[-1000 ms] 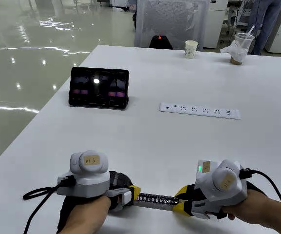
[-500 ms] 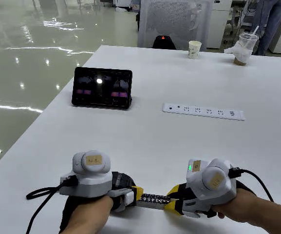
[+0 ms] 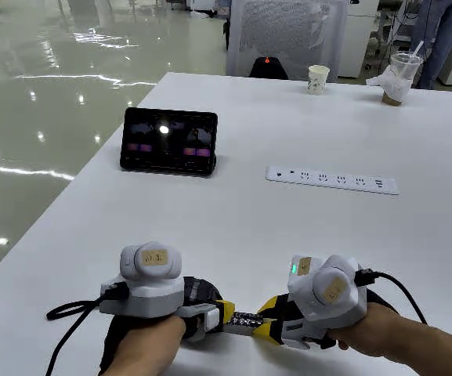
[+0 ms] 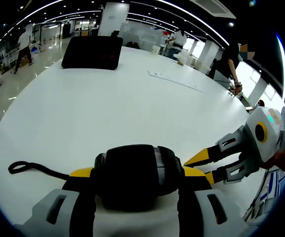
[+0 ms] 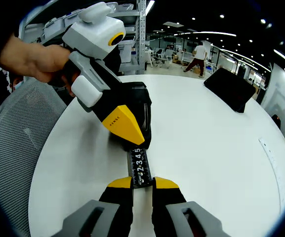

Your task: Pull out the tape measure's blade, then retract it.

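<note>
Two grippers meet at the near edge of the table [image 3: 288, 235], tips facing each other. The left gripper [image 3: 210, 312] is clamped round the black case [image 4: 132, 173], which sits on the table with a yellow jaw tip on either side of it. The right gripper [image 5: 142, 183] has its jaws drawn narrow on the blade [image 5: 139, 168], pinching it close to its free end.

Only a short run of blade shows between the case mouth and the right jaws, a few printed numerals long. It lies straight and low over the table, running left to right. The tablet [image 3: 169, 141] and power strip [image 3: 331, 179] lie well apart on the far side, out of the way.

With so little blade out, this is one end of the stroke: either the pull is barely begun or the retract is almost done. These pictures alone do not settle which.

If pulling, the right gripper should draw away to the right, in line with the case mouth, while the left holds the case flat and steady. If retracting, it should ease the last stretch leftward under control rather than release it, so the hook does not snap against the case. Either way, the pinch must stay square on the blade to keep it from twisting or kinking.
</note>
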A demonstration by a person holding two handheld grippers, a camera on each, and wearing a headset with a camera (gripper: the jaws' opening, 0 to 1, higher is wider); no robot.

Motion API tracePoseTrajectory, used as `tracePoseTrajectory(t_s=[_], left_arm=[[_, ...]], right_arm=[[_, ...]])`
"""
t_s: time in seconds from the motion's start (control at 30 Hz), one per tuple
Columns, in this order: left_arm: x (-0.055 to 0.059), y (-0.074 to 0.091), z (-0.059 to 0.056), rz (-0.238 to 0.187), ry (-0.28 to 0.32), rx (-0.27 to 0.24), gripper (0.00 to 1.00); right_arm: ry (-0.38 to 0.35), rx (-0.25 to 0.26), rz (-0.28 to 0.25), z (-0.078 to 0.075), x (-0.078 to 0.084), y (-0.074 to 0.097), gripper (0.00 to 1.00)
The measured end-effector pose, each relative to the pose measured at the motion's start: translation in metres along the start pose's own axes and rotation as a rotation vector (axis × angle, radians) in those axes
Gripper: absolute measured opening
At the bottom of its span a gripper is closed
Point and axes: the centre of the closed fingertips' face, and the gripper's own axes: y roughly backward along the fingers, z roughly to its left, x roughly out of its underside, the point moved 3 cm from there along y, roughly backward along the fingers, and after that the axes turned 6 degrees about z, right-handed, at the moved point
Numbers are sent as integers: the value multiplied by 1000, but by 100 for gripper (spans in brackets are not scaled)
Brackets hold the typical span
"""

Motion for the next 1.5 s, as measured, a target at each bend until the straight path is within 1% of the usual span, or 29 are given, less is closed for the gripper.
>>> tracePoseTrajectory(t_s=[0.47, 0.87, 0.93, 1.23, 1.5], left_arm=[[0, 0, 0, 3, 7, 7, 63], [0, 0, 0, 5, 10, 11, 63], [0, 0, 0, 5, 8, 12, 63], [-1, 0, 0, -2, 6, 14, 63], [-1, 0, 0, 3, -2, 13, 64]], right_arm=[[23, -5, -21, 3, -16, -13, 11], [22, -18, -43, 6, -29, -24, 11], [37, -17, -40, 5, -29, -24, 11], [31, -17, -45, 6, -29, -24, 12], [53, -11, -36, 6, -29, -25, 12]])
